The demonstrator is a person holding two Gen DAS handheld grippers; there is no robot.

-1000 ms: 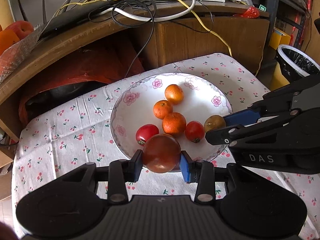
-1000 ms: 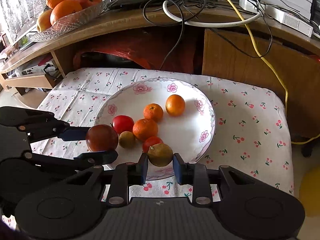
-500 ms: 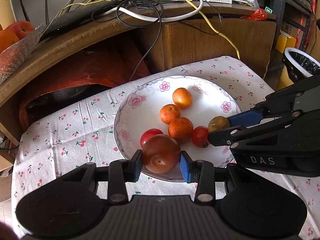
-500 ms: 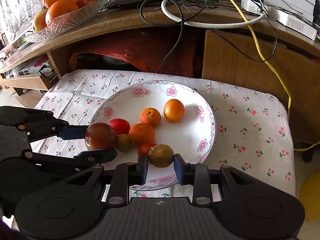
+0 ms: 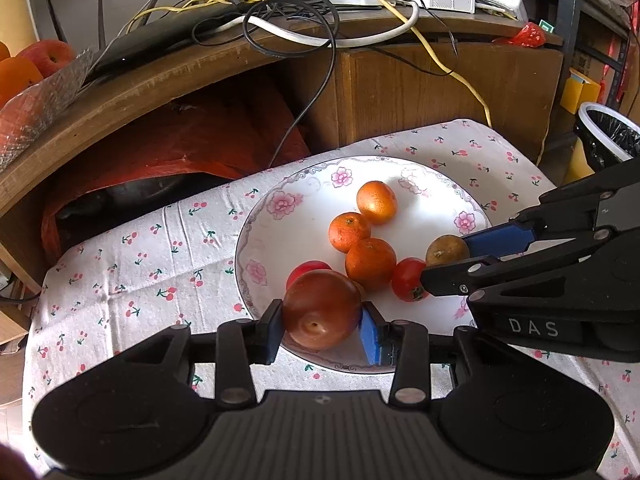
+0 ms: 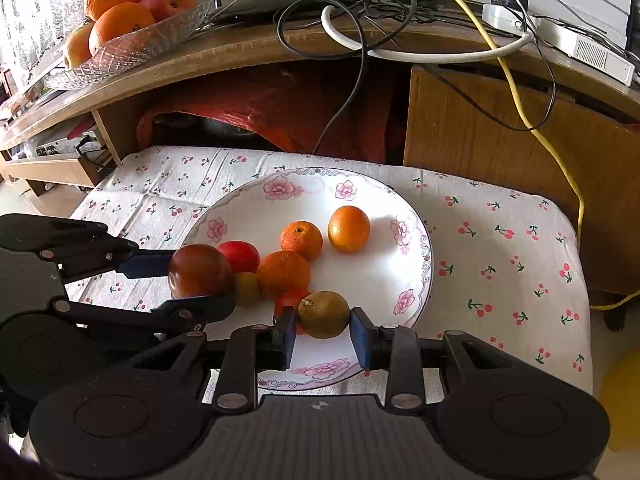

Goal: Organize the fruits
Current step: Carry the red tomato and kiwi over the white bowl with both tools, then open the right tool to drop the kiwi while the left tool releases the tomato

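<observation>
Both grippers hovered level over the plate's (image 6: 418, 280) near rim — left gripper (image 5: 322, 322) pinching a dark red fruit (image 5: 322, 309), dimple facing near; right gripper (image 6: 323, 330) pinching a brownish fruit (image 6: 323, 314), stem end left.

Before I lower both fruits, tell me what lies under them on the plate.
Dark red fruit in the left hand-held gripper hangs over the plate's near rim, red and small green fruit behind it. Brown fruit in the right hand-held gripper hides a red fruit.

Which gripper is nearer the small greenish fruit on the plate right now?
Left. The left gripper, shut on the dark red fruit, sits right beside the small greenish fruit; the right gripper holds the brown fruit farther off.
</observation>
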